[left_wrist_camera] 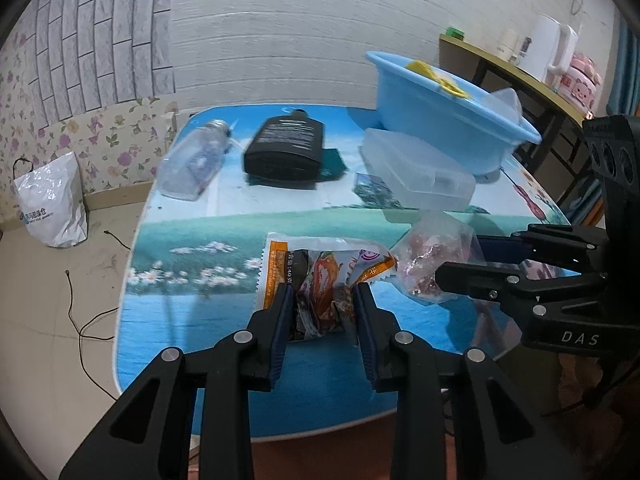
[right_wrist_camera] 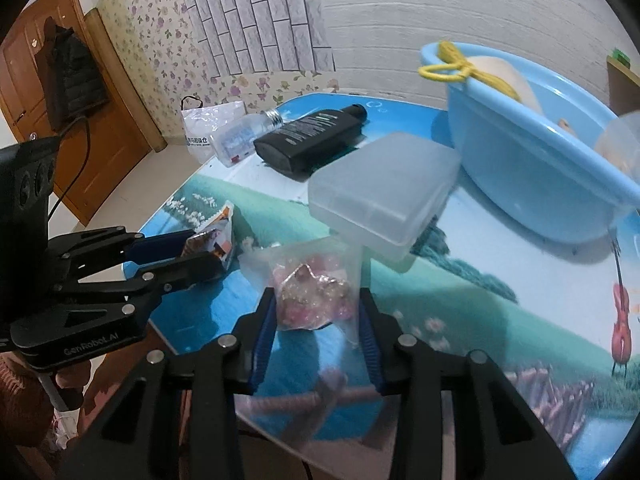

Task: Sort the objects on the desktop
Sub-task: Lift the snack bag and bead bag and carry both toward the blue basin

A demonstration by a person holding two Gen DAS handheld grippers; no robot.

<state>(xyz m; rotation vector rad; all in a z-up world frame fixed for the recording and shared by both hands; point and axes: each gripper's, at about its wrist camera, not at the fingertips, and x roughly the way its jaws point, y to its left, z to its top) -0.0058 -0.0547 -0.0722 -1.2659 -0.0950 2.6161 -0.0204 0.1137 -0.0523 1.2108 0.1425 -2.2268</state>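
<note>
Hidden, cropped and blurred parts

The lower part of the snack packet is covered by the left gripper; its print is too blurred to read. The clear bag shows pinkish contents that cannot be identified. The blue basin runs off the right edge in the right wrist view, its contents largely hidden by its wall. Small items on the side shelf are too small to tell.
</note>
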